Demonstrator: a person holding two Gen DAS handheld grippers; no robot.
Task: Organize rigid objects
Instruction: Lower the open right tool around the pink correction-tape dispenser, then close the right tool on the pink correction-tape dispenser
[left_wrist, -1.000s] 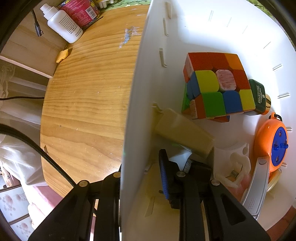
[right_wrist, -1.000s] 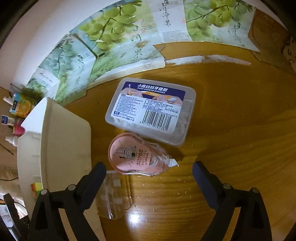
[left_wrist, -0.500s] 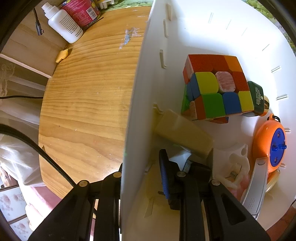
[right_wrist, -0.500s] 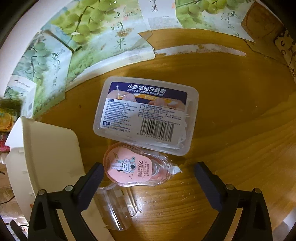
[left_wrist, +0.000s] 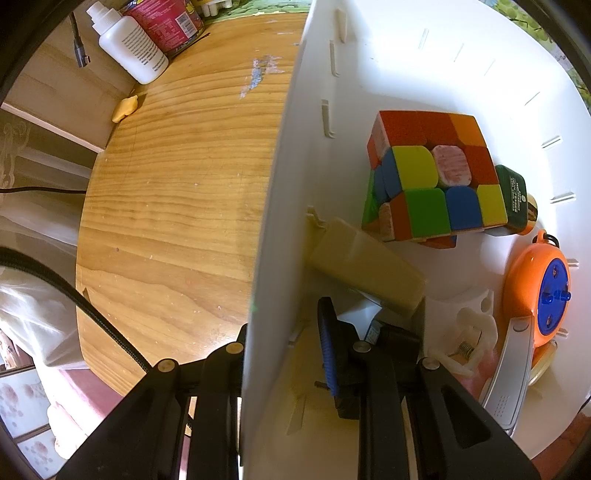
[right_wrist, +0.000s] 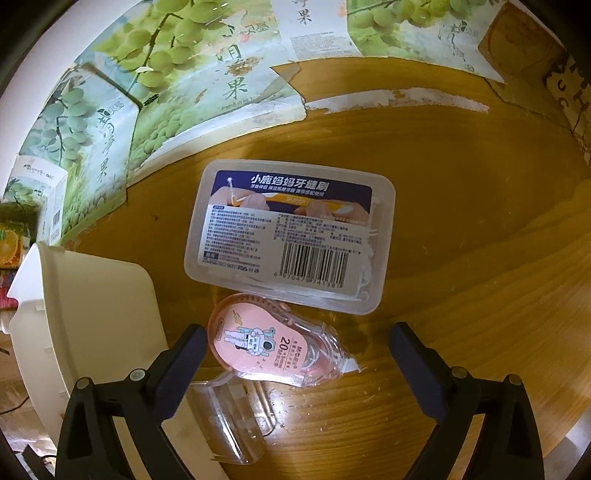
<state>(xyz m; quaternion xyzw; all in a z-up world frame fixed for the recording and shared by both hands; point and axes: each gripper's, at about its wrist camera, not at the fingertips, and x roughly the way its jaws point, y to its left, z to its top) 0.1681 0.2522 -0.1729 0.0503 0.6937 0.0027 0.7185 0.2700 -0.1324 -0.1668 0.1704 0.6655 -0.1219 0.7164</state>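
Left wrist view: our left hand-held gripper (left_wrist: 284, 350) is clamped narrow on the wall of the white plastic bin (left_wrist: 273, 221), one finger outside, one inside. Within the bin we note a multicoloured puzzle cube (left_wrist: 432, 181), tan block (left_wrist: 365, 269) and orange reel (left_wrist: 539, 288). Right wrist view: right hand-held gripper (right_wrist: 295, 354) spread wide above the wooden table (right_wrist: 480, 258), straddling the pink correction-tape dispenser (right_wrist: 273, 347), not touching. Clear rectangular labelled box (right_wrist: 291, 232) lies just beyond it.
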